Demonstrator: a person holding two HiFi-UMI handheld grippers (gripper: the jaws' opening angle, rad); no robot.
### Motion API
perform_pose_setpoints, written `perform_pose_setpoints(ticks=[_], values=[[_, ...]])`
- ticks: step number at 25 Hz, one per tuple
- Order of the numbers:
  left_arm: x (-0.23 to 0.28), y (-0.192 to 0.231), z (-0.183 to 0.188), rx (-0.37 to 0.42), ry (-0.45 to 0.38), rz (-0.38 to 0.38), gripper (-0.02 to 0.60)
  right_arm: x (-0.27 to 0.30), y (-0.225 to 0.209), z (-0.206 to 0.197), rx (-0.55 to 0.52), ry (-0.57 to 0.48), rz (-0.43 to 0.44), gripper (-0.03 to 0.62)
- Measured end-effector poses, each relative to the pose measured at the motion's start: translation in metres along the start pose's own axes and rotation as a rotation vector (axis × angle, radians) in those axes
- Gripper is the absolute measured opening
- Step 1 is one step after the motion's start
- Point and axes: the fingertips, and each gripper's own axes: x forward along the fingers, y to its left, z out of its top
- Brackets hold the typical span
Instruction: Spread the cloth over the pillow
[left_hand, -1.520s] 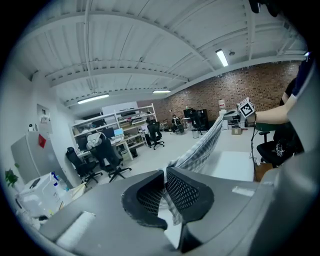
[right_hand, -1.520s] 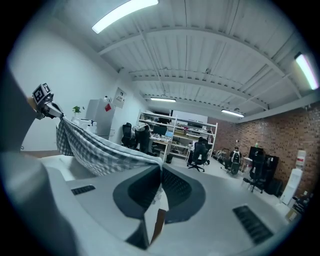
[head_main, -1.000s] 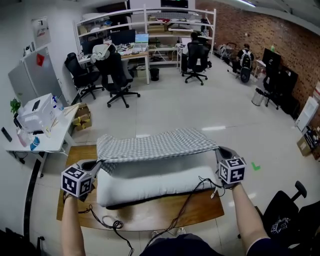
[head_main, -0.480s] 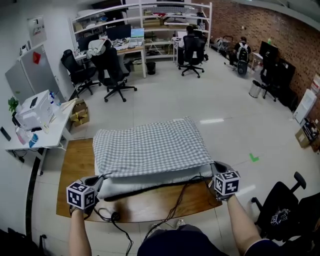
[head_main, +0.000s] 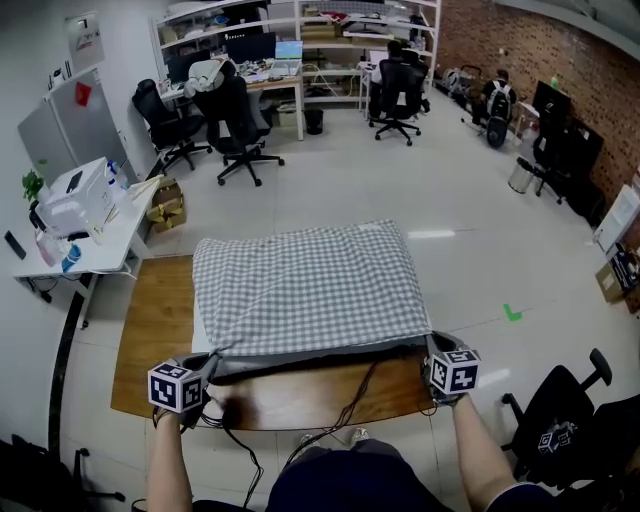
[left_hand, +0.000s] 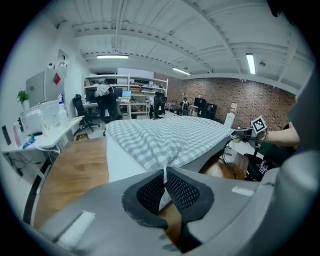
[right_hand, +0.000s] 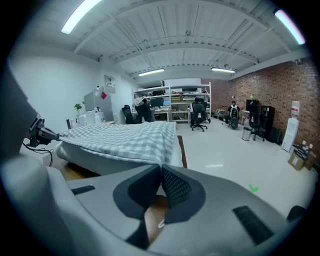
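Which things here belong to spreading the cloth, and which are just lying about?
Job: checked cloth, pillow, left gripper and right gripper, jaws shut on the cloth's corners.
Lying about: cables, office chairs, white desk.

Left gripper: jaws pinched together on a near corner of the checked cloth.
Checked cloth: grey-and-white, lying across the top of the white pillow, stretching away from the jaws.
Table: bare wood beside the pillow.
Right gripper: at the cloth's other near corner, marker cube up.
Cables: black, looping below the right gripper.
Background: office chairs, brick wall.
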Motion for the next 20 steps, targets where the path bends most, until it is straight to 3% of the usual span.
perform_pose_setpoints(ticks=[17,20], values=[[0.012,0.003,-0.033,-0.169,-0.046,-0.027,0.021,0.007,0.006,-0.025,0.062,0.041,0.009,0.035],[0.001,-0.007,-0.038,-0.126,-0.001,-0.067,0.043,-0.009,0.010,-0.020,0.059,0.033,0.032,0.044]])
